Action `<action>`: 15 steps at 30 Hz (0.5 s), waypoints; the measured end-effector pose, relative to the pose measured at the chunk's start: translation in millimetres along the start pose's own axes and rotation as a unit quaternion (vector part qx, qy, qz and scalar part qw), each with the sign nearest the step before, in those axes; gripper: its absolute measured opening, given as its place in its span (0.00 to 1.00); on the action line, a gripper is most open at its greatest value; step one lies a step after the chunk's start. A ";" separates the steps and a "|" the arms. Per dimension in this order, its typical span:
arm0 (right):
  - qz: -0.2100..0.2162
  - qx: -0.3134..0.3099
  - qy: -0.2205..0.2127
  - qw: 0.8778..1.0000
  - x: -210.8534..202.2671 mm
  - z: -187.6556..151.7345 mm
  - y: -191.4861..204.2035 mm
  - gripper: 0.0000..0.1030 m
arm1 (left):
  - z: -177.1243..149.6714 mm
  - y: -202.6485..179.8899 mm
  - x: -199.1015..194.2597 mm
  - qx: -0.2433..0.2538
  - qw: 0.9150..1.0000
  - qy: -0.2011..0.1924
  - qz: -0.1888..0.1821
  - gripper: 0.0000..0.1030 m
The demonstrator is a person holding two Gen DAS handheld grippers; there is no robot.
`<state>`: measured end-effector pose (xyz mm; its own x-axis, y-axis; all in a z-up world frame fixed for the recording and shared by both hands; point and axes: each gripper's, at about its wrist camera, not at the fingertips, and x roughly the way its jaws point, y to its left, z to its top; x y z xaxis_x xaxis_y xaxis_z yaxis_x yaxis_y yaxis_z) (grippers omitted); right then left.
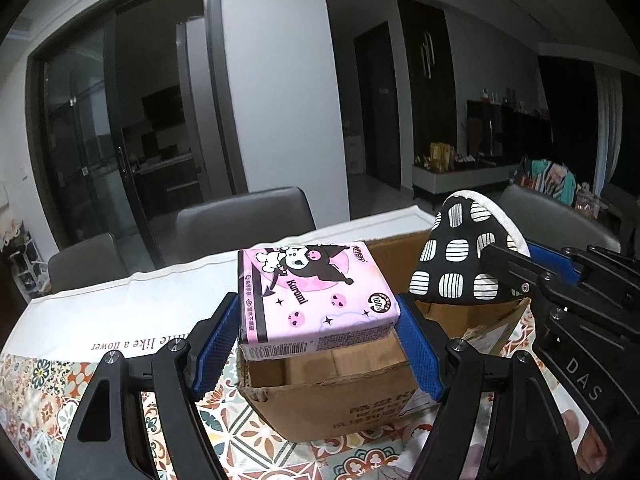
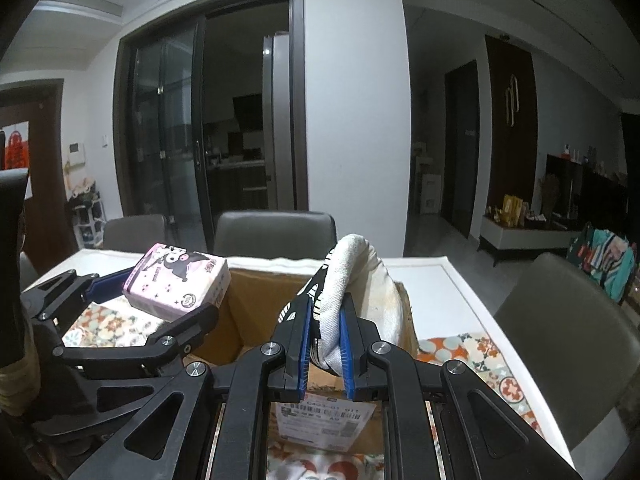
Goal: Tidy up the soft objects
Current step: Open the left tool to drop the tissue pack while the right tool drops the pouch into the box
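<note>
Left gripper point(image 1: 318, 320): level, blue pads clamped on pink Kuromi tissue pack point(image 1: 312, 300), held above cardboard box point(image 1: 340, 400) opening. Right gripper point(image 2: 324, 332): angled in from the right, clenched on black-and-white oven mitt point(image 1: 464, 256) over the same box. Patterned tablecloth point(image 1: 36, 392) beneath; grey chairs point(image 1: 244, 216) behind the table.

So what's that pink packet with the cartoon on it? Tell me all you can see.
The pink plastic-wrapped tissue pack is a soft rectangular block printed with a Kuromi cartoon, skulls, stars and a barcode strip. The left gripper clamps it between blue pads at its two sides, holding it roughly level and slightly tilted above the open brown cardboard box. Only the pads touch it.
</note>
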<state>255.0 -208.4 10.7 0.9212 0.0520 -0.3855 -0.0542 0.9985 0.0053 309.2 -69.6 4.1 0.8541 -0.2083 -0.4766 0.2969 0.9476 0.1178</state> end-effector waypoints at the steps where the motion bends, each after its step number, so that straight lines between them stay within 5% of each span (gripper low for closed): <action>1: 0.001 0.001 0.007 1.000 4.1 -1.3 -1.8 0.14 | -0.3 -1.0 3.2 0.003 1.000 0.003 -0.001 0.74; 15: 0.010 0.018 0.063 0.998 41.3 -0.7 -21.9 0.15 | 3.0 -7.0 36.3 0.005 0.999 0.051 -0.019 0.78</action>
<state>293.9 -228.1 -5.9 0.8639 0.0723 -0.4984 -0.0562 0.9973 0.0472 339.4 -84.5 -11.4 0.7947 -0.2179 -0.5665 0.3331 0.9368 0.1070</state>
